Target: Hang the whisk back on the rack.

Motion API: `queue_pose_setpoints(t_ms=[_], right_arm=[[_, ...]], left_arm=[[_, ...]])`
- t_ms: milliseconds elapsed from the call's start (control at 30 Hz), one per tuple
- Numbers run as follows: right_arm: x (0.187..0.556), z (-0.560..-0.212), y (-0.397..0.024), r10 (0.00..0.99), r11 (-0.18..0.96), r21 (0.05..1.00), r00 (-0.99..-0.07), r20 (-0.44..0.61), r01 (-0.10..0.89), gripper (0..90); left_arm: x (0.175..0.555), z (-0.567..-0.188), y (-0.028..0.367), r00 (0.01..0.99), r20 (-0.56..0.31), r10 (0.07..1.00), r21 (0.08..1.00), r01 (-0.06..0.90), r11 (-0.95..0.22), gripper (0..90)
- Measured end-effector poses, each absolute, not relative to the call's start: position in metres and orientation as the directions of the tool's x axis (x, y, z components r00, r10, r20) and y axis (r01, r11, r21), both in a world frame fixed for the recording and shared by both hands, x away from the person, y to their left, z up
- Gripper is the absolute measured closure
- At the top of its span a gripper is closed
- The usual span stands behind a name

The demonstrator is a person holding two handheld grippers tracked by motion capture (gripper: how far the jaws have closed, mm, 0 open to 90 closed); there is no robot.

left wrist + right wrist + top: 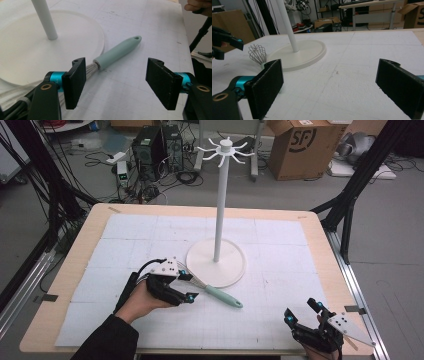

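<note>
1. Whisk (212, 290) placement: it is laid flat on the white mat (280, 320), just beside the round base of the white stand (216, 262), with its wire end partly over the base's rim and its mint-green handle (117, 51) pointed away from the base toward the near right of the table (330, 265).
2. In the left gripper view, a hanging hole is seen at the handle's far end, and the wires are partly hidden behind the nearer jaw.
3. The left gripper (177, 287) is held in a hand (142, 300) just left of the whisk, above the mat; its jaws are spread wide apart and nothing is gripped between them.
4. In the left gripper view, the junction of wires and handle is seen just past the left jaw; whether the jaw touches the whisk cannot be told.
5. The right gripper (305, 312) is held near the front right corner of the table, well apart from the whisk; its jaws are likewise spread wide with nothing between them.
6. In the right gripper view, the wire head (257, 54) is seen beyond the left jaw, beside the stand's base (297, 56).
7. The stand's thin pole is set upright at the centre of the base, and a ring of curved hooks (225, 149) is carried at its top.
8. A cardboard box (300, 145) and cables are seen on the floor beyond the table.
</note>
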State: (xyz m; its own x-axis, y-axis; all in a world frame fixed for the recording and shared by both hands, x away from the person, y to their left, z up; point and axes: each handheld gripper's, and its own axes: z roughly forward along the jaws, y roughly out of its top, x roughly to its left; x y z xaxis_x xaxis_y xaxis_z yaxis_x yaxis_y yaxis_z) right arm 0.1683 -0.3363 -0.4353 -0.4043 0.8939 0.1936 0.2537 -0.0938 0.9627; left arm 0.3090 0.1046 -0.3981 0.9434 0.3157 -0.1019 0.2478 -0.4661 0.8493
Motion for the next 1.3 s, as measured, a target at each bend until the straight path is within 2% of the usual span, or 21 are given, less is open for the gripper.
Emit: queue_pose_setpoints(t_ms=[167, 333, 667, 767, 1000, 1300], right_arm=[[0.167, -0.435, -0.337, 0.892, -0.093, 0.964, -0.409, 0.191, 0.248, 6.6], [0.166, -0.434, -0.339, 0.892, -0.100, 0.964, -0.407, 0.196, 0.245, 6.6], [0.165, -0.434, -0.341, 0.890, -0.108, 0.965, -0.409, 0.200, 0.237, 6.6], [0.165, -0.434, -0.341, 0.890, -0.112, 0.964, -0.407, 0.205, 0.240, 6.6], [0.165, -0.433, -0.342, 0.890, -0.117, 0.964, -0.404, 0.209, 0.241, 6.6], [0.165, -0.433, -0.342, 0.891, -0.116, 0.964, -0.404, 0.208, 0.240, 6.6]], left_arm=[[0.319, -0.388, 0.092, 0.967, -0.054, 0.251, 0.840, 0.180, -0.512, 39.0], [0.327, -0.390, 0.072, 0.977, -0.021, 0.210, 0.800, 0.142, -0.583, 34.6], [0.344, -0.398, 0.045, 0.995, 0.030, 0.097, 0.693, 0.049, -0.720, 35.5], [0.347, -0.403, 0.040, 0.998, 0.018, 0.067, 0.688, 0.036, -0.725, 36.3], [0.344, -0.422, 0.026, 0.999, 0.047, 0.026, 0.612, -0.008, -0.791, 37.6], [0.341, -0.428, 0.020, 0.998, 0.064, 0.006, 0.585, -0.033, -0.810, 40.4]])
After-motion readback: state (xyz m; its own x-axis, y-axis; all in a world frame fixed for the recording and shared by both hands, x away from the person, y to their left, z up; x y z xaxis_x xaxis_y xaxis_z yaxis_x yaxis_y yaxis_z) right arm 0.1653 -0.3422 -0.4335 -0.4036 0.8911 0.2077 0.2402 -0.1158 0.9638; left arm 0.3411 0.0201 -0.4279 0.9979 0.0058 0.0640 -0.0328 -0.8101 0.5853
